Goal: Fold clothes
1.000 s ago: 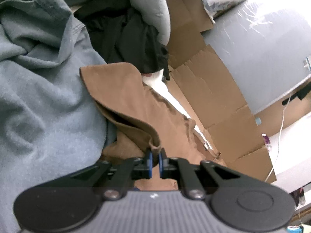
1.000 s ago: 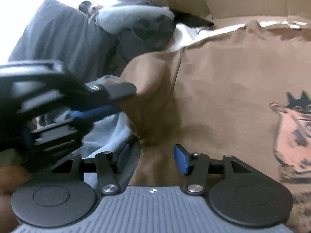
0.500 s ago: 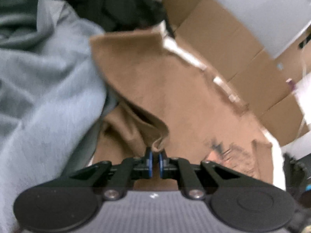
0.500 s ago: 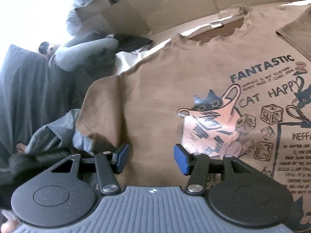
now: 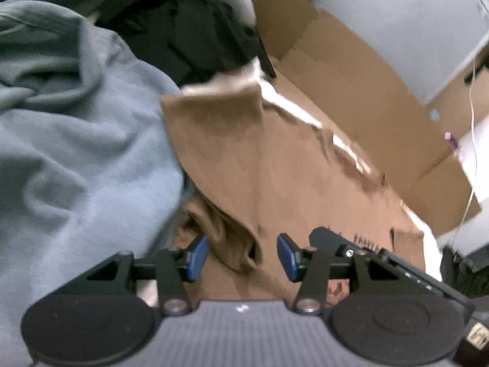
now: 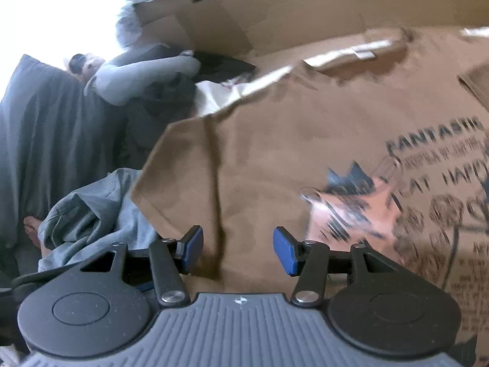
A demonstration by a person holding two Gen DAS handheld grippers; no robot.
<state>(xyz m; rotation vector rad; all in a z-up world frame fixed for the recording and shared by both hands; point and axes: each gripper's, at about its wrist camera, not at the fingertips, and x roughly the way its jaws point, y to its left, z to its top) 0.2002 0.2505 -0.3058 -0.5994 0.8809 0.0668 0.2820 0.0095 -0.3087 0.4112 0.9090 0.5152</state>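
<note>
Brown tee (image 5: 293, 168) lies flat on cardboard (image 5: 360, 70), long axis near-left to far-right | left gripper (image 5: 243, 255) jaws opening, sleeve fold (image 5: 235, 244) loose between them | right gripper (image 6: 237, 250) apart, empty, over tee's left side | blue garment (image 5: 76, 153) left.

The brown T-shirt (image 6: 275, 159) is showing as soft matt cotton cloth, its chest print (image 6: 351, 211) looking flat and inky. The blue-grey garment (image 5: 76, 153) beside it is looking thicker and fleecy. Cardboard sheets (image 5: 360, 91) are lying matt and papery along the far edge. The gripper pads (image 6: 285, 250) are looking like smooth blue rubber on matt black plastic.
</note>
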